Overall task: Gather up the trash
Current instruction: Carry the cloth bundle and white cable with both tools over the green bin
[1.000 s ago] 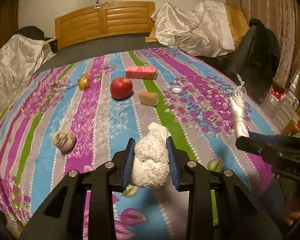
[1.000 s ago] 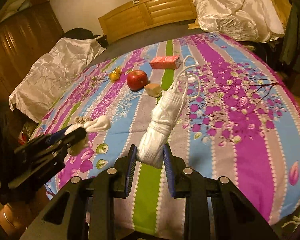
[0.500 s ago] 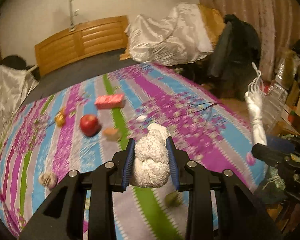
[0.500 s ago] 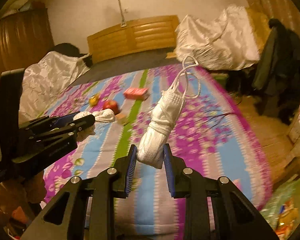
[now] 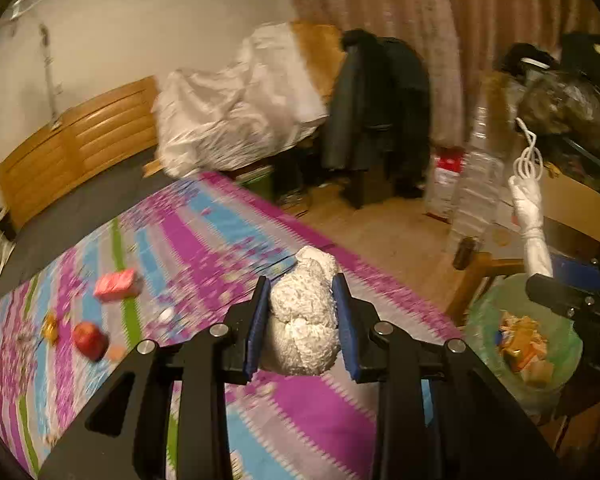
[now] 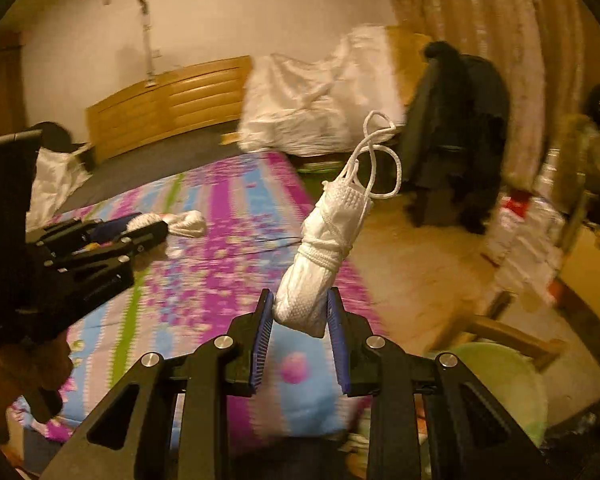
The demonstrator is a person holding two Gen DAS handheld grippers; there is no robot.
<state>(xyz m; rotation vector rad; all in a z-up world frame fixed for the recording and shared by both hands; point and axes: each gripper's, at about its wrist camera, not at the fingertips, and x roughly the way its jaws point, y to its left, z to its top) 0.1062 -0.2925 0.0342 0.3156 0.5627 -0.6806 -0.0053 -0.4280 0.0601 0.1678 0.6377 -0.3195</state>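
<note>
My left gripper (image 5: 302, 322) is shut on a crumpled white tissue wad (image 5: 303, 320), held above the bed's right edge. My right gripper (image 6: 301, 336) is shut on a rolled white face mask (image 6: 320, 264) with its cord loops sticking up. In the left wrist view the mask (image 5: 534, 220) stands above a green-lined trash bin (image 5: 540, 384) with wrappers inside, on the floor at the right. In the right wrist view the bin's rim (image 6: 500, 364) shows low right, and the left gripper (image 6: 144, 236) is at the left.
On the striped bedspread (image 5: 204, 256) lie a red apple (image 5: 90, 340), a pink packet (image 5: 116, 284), a gold wrapper (image 5: 50, 326) and a small white cap (image 5: 166, 314). A dark coat on a chair (image 5: 380, 100), plastic bottles (image 5: 480, 184) and a wooden stool (image 5: 472, 276) stand beyond the bed.
Both grippers have swung right, from over the bed to its right edge, each still holding its item. The trash bin has come into view under the right gripper.
</note>
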